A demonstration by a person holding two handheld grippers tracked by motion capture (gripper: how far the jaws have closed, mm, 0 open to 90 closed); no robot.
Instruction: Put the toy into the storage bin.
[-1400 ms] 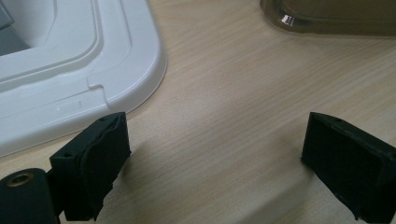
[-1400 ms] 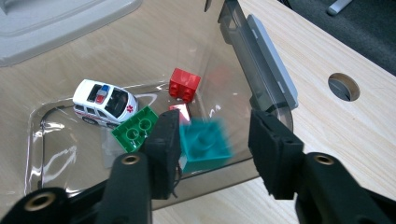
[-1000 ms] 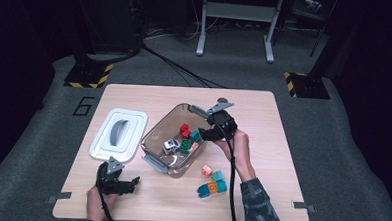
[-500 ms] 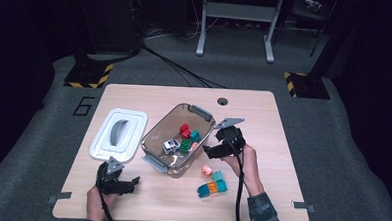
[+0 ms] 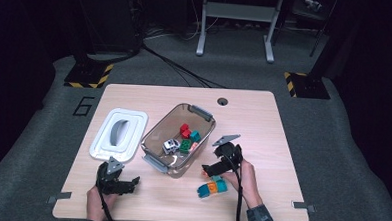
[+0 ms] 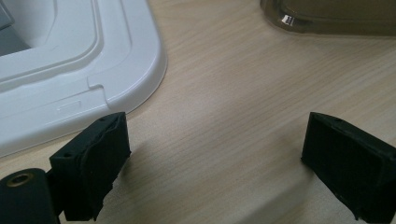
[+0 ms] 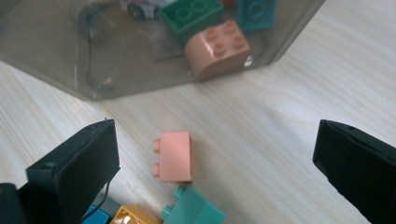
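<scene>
Table: light wood. Clear bin at centre holds several bricks and a toy car. White lid lies flat to its left. Left gripper rests near the lid's corner, jaws spread, nothing between. Right gripper, jaws just opened wide, hovers over a pink brick lying on its side outside the bin, beside a teal brick.

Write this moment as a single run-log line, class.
right gripper: open, jaws just opening, above pink brick on table | left gripper: open, nothing between jaws | clear bin: bricks inside
</scene>
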